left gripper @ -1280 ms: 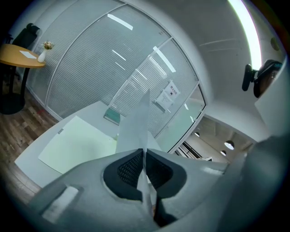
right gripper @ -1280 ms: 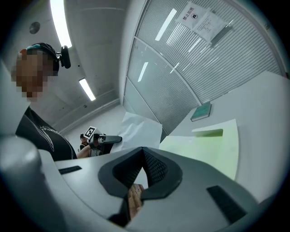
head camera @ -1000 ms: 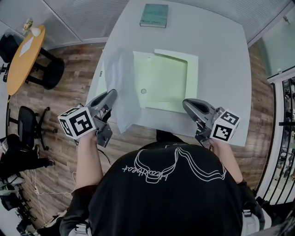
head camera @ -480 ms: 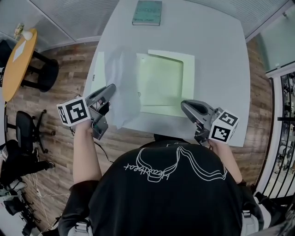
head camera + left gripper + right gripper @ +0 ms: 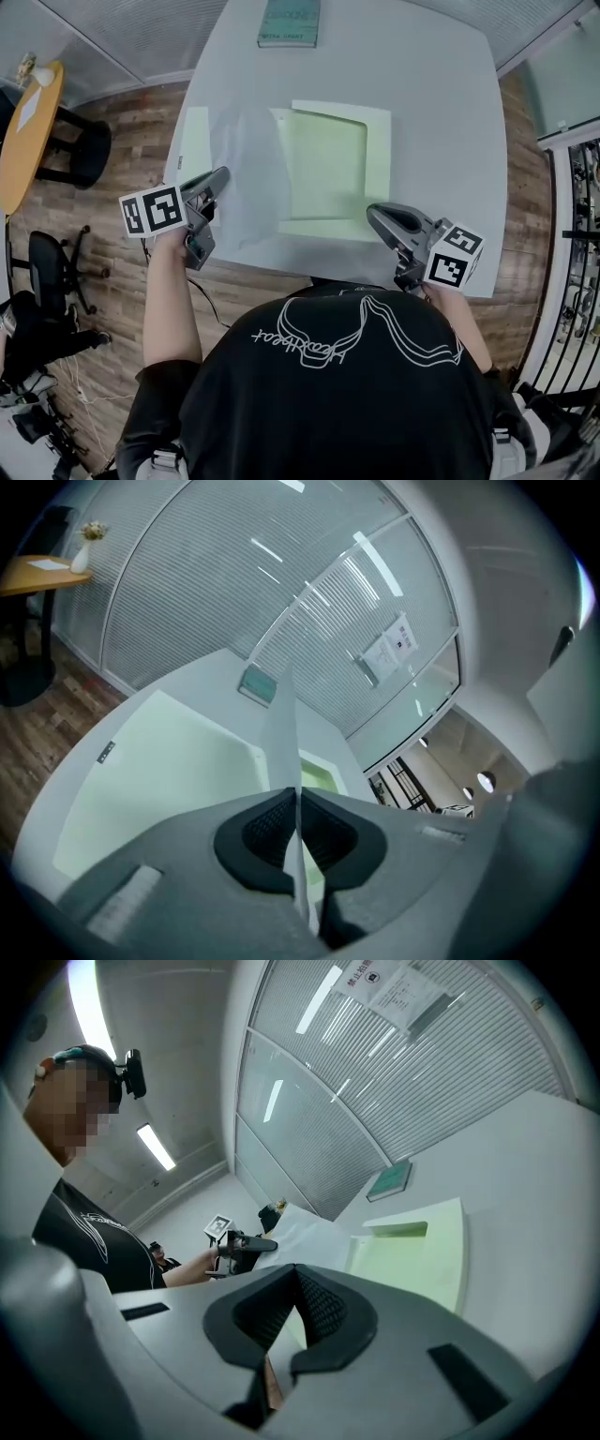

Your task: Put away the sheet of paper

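Note:
A white sheet of paper (image 5: 248,173) hangs over the left half of a pale green open file case (image 5: 378,141) on the white table (image 5: 441,112). My left gripper (image 5: 223,173) is shut on the sheet's near left edge. In the left gripper view the paper (image 5: 281,733) stands edge-on between the pads, with the left gripper (image 5: 298,803) above the case's flat green flap (image 5: 159,771). My right gripper (image 5: 375,214) hovers by the case's near right corner. In the right gripper view the right gripper (image 5: 296,1274) has its tips together and nothing plainly between them, and the case (image 5: 422,1260) lies ahead.
A teal book (image 5: 289,21) lies at the table's far edge. Left of the table on the wooden floor stand a round orange table (image 5: 23,131) and a black office chair (image 5: 52,272). Glass partitions run behind the table, and a railing is at the right.
My left gripper has sunk and drifted left with the paper, which now lies lower and flatter over the case. The right gripper has barely shifted.

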The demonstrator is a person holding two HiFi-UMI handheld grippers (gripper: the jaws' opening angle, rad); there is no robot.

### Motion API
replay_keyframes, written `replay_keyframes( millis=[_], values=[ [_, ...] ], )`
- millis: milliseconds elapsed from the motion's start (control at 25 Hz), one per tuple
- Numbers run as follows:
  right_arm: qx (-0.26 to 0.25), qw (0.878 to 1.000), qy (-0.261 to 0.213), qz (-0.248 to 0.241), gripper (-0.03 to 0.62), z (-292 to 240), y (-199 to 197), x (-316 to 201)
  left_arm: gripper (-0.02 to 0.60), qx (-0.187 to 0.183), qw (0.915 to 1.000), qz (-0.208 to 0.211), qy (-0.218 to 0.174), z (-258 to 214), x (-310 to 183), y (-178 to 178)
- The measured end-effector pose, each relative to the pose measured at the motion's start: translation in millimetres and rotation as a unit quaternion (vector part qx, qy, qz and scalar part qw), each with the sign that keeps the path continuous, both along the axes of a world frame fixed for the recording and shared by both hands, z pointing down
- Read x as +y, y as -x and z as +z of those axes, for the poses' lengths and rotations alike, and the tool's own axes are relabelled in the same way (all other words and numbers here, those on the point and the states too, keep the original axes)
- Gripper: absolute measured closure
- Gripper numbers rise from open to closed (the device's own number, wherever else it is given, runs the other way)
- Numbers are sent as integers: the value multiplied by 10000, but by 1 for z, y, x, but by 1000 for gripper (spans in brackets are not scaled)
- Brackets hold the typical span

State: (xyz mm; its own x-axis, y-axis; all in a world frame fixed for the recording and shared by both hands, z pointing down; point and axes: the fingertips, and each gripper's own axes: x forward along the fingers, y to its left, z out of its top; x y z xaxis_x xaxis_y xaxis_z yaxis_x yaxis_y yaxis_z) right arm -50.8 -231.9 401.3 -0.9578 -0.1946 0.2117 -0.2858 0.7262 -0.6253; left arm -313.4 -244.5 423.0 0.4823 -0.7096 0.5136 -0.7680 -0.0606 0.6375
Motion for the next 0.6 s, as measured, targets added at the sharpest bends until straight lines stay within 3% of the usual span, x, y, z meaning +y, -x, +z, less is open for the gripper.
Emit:
replay_keyframes(
  millis=[600],
  values=[
    [-31,9999,146,80,586,10,4,-22,569,-673,9940,-40,856,69,-25,27]
  ],
)
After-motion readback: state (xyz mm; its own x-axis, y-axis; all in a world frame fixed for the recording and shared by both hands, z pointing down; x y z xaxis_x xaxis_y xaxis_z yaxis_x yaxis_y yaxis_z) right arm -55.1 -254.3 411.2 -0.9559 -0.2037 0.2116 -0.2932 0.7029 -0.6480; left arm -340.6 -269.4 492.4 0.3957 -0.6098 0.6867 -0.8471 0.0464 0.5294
